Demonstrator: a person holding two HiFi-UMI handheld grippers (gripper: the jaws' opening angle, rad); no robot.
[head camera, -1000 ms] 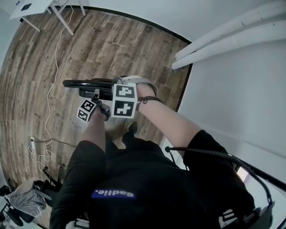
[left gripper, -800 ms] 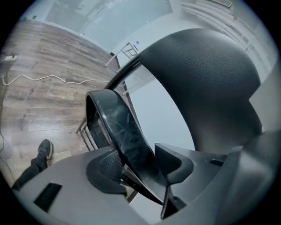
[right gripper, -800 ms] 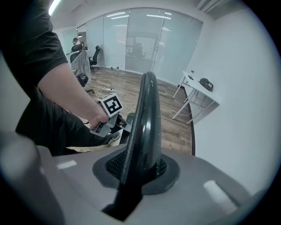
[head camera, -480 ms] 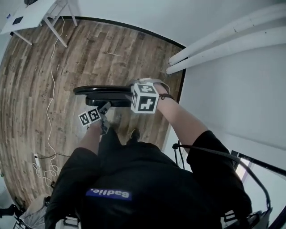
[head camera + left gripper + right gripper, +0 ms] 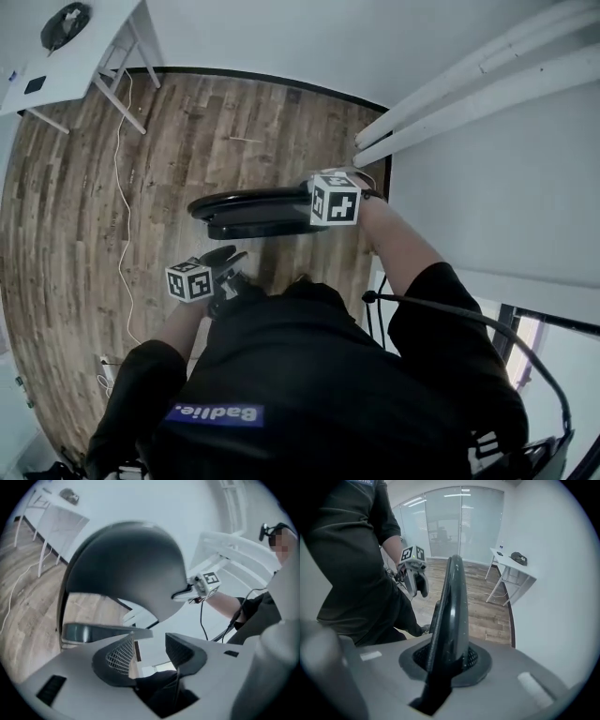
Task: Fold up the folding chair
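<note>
The black folding chair (image 5: 251,212) stands folded flat on the wood floor, seen edge-on from above. My right gripper (image 5: 321,208) is shut on the chair's top edge at its right end. In the right gripper view the thin dark edge (image 5: 450,606) runs up between the pressed pads of that gripper (image 5: 447,657). My left gripper (image 5: 228,259) hangs apart from the chair, near my body, open and empty. In the left gripper view its jaws (image 5: 147,641) stand apart, with the rounded chair back (image 5: 126,564) and the right gripper (image 5: 199,585) beyond them.
A white table (image 5: 70,56) with a dark object (image 5: 64,24) stands at the top left. A white cable (image 5: 116,178) trails over the floor. White pipes (image 5: 469,84) run along the wall on the right. Glass partitions (image 5: 459,522) close the room's far end.
My left gripper has drawn back from the chair toward my body, risen and rolled. My right gripper and the chair it holds have shifted to the right in the head view.
</note>
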